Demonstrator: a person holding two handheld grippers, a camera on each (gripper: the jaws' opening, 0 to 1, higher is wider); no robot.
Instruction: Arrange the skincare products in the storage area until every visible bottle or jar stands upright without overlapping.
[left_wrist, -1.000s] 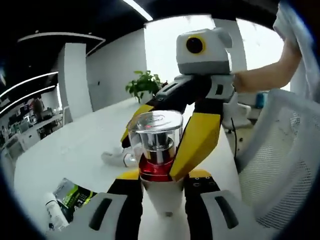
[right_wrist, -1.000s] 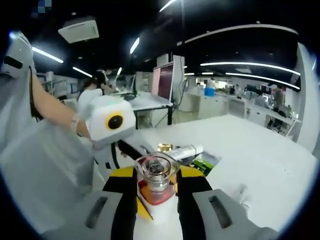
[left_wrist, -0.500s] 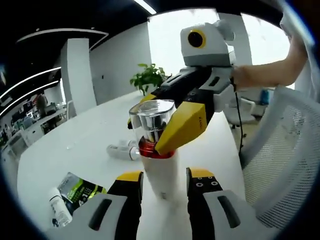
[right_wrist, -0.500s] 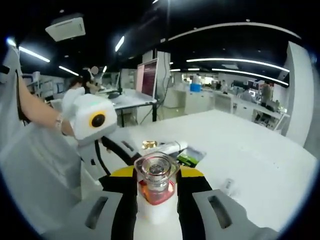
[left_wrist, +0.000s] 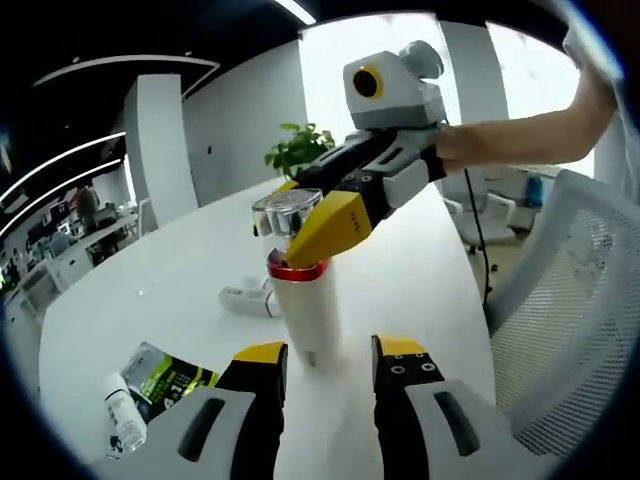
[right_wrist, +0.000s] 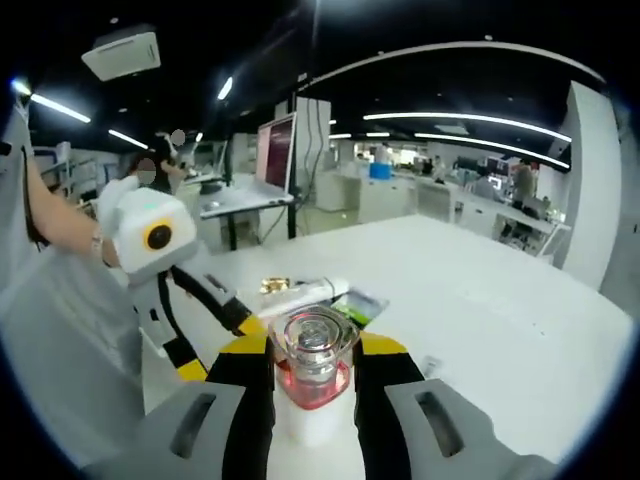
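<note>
A white bottle (left_wrist: 305, 310) with a red ring and a clear cap stands upright on the white table (left_wrist: 430, 270). My right gripper (left_wrist: 300, 222) reaches in from the upper right and is shut on the bottle's neck, one yellow jaw across the cap. In the right gripper view the same bottle (right_wrist: 312, 338) sits between my right gripper's (right_wrist: 314, 362) jaws. My left gripper (left_wrist: 328, 352) stands open just short of the bottle, nothing between its jaws. In the right gripper view the left gripper (right_wrist: 212, 340) appears at the left, beside the bottle.
A white tube (left_wrist: 243, 297) lies behind the bottle. A green and black sachet (left_wrist: 165, 373) and a small white bottle (left_wrist: 124, 417) lie at the near left. A white mesh chair (left_wrist: 570, 330) stands at the right table edge. A gold-capped item (right_wrist: 271, 287) lies by the tube (right_wrist: 312, 293).
My left gripper has drawn back from the bottle, whose body was between its jaws a second ago. The right gripper has kept its hold on the neck.
</note>
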